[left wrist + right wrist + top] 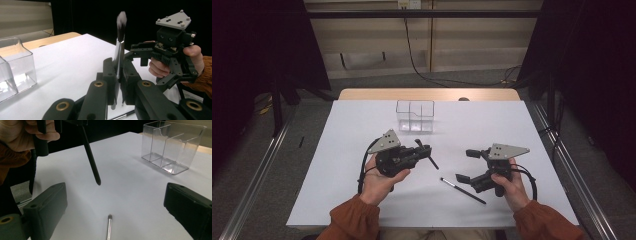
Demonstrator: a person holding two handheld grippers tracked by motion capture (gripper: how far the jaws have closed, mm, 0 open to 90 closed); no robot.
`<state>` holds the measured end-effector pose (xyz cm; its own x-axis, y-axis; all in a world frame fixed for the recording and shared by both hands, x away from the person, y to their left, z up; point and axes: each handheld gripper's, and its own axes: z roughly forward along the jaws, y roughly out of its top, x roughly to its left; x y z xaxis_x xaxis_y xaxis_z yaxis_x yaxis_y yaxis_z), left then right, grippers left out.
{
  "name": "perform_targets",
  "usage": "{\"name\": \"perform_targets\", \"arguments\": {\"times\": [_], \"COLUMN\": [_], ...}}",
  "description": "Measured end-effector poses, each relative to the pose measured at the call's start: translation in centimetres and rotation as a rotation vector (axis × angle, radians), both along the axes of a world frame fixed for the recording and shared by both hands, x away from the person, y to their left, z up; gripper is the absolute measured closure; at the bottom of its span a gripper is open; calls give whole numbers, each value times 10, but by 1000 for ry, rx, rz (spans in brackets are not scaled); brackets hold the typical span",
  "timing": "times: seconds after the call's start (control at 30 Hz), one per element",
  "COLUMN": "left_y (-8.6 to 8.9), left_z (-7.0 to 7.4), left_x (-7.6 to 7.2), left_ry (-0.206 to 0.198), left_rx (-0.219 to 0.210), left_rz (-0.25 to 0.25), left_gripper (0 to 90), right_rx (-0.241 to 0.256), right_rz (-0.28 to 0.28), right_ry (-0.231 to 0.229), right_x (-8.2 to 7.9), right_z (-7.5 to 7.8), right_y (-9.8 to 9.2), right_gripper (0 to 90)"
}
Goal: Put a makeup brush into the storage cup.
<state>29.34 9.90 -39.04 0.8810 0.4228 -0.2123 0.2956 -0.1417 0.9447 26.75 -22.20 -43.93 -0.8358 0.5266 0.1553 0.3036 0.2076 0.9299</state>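
Note:
My left gripper [424,149] is shut on a makeup brush [432,161] and holds it off the white table [352,165]. In the left gripper view the brush [119,50] stands upright between the jaws of the left gripper [117,68], silver ferrule and dark bristles on top. Its black handle [91,160] hangs down, the tip just above the table. A second thin brush [463,190] lies on the table in front of my right gripper [467,165], which is open and holds nothing. That brush [109,226] lies between the wide-apart jaws of the right gripper [116,195].
A clear plastic box with compartments [414,116] stands at the back middle of the table, also seen as the clear box [172,147] and the clear box [15,67]. My right gripper [172,50] is held opposite the left. Bare white surface lies left and right of the hands.

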Motion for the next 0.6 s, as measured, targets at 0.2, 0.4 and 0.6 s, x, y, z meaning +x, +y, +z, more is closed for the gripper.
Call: {"name": "perform_targets", "arguments": {"times": [0.2, 0.4, 0.6], "left_y": [9, 18, 28], "left_z": [3, 5, 6], "left_x": [1, 3, 5], "left_ry": [-1, -1, 4], "left_rx": [1, -2, 8], "left_rz": [21, 44, 70], "left_gripper": [839, 839, 839], "right_rx": [-3, -4, -11], "right_rz": [-17, -62, -134], "right_ry": [1, -8, -29], "right_x": [-4, -6, -11], "right_z": [3, 6, 6], "right_y": [-7, -17, -27], "right_gripper": [31, 25, 26]}}
